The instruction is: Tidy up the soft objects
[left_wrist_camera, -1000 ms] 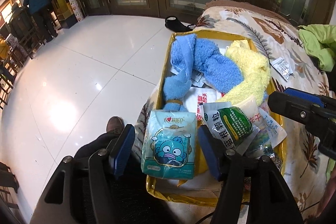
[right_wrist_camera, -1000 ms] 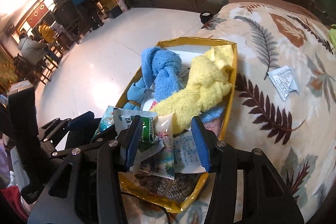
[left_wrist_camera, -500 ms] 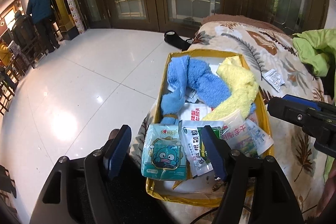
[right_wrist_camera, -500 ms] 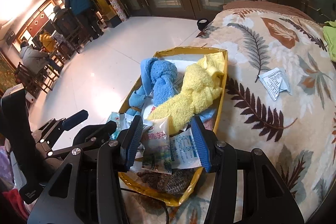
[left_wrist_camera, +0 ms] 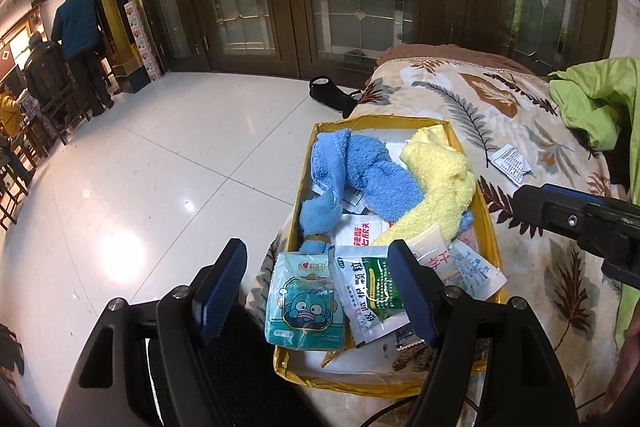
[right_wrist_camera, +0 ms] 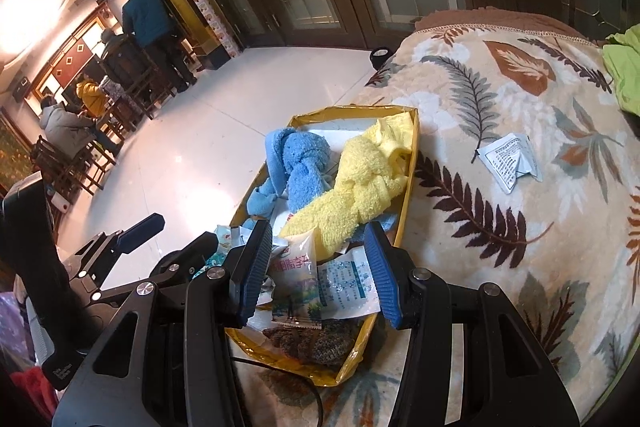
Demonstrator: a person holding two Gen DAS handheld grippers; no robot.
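Note:
A yellow box (left_wrist_camera: 489, 223) (right_wrist_camera: 407, 195) sits at the edge of a leaf-patterned blanket. It holds a blue fuzzy towel (left_wrist_camera: 360, 175) (right_wrist_camera: 298, 167), a yellow fuzzy towel (left_wrist_camera: 436, 183) (right_wrist_camera: 360, 183) and several packets, among them a teal cartoon tissue pack (left_wrist_camera: 306, 303) and a green-and-white sachet (left_wrist_camera: 370, 291). My left gripper (left_wrist_camera: 320, 291) is open and empty above the box's near left end. My right gripper (right_wrist_camera: 316, 271) is open and empty above packets (right_wrist_camera: 296, 279) at the near end.
A loose white sachet (left_wrist_camera: 510, 163) (right_wrist_camera: 510, 163) lies on the blanket (right_wrist_camera: 520, 227) right of the box. Green clothing (left_wrist_camera: 596, 107) lies at the far right. A black shoe (left_wrist_camera: 330, 95) sits on the white tiled floor. People stand at far left.
Both grippers have pulled back and up from the box, so it looks smaller and farther. Both stay open. The green-and-white sachet now lies flat beside the tissue pack.

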